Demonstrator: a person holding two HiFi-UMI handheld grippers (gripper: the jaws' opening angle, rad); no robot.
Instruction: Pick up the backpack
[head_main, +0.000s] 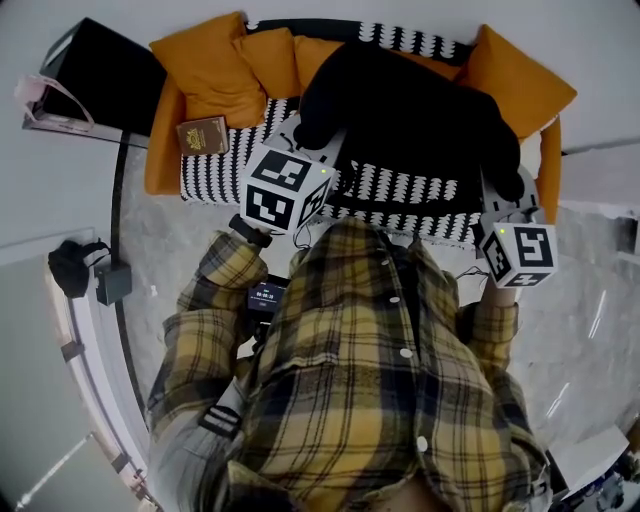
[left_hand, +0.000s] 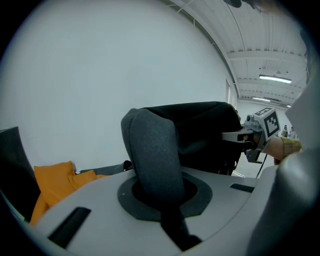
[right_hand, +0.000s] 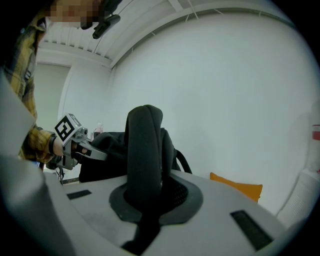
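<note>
Above the sofa, the backpack hangs between two grippers.
The left gripper has its jaws closed on a padded strap, and the right gripper has its jaws closed on the other strap. The padding is thick and springy, so the bag's weight could pull a strap out through the jaws. If one side slips, the load would swing onto the other grip and likely drop on the cushions, near the book.
</note>
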